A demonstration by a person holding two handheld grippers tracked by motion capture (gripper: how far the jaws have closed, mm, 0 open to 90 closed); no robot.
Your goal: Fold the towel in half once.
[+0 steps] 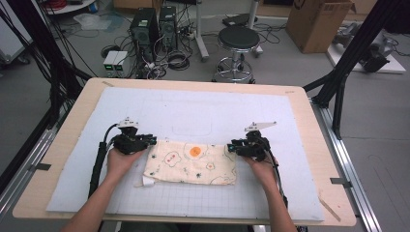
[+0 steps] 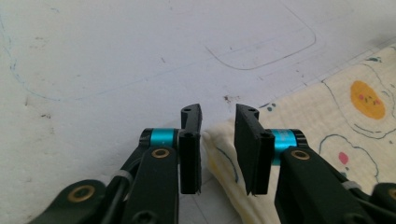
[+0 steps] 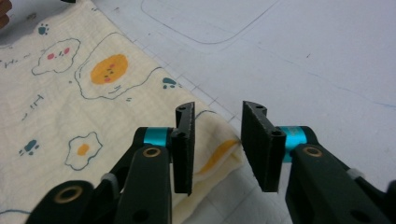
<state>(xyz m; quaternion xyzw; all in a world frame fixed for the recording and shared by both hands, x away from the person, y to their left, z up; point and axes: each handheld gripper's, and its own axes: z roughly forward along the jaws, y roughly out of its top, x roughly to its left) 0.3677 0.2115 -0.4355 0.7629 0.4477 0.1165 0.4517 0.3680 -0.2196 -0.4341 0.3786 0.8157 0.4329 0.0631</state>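
A folded cream muslin cloth printed with fried eggs (image 1: pixel 191 163) lies flat on the white gridded mat (image 1: pixel 193 116), soft, light and floppy. The left gripper (image 2: pixel 218 140) and right gripper (image 3: pixel 217 140) each stand part-open, a far corner of the cloth lying loose between the jaws, unpinched. It would likely be best pinched at those corners, through all layers.

bare mat (image 1: pixel 193 113) beyond the folded cloth (image 1: pixel 191 162), open passage between both tools

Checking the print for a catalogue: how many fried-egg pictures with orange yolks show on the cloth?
3 clear in the right gripper view: a large egg, a small egg, a partial one at the corner. Folds may hide more.
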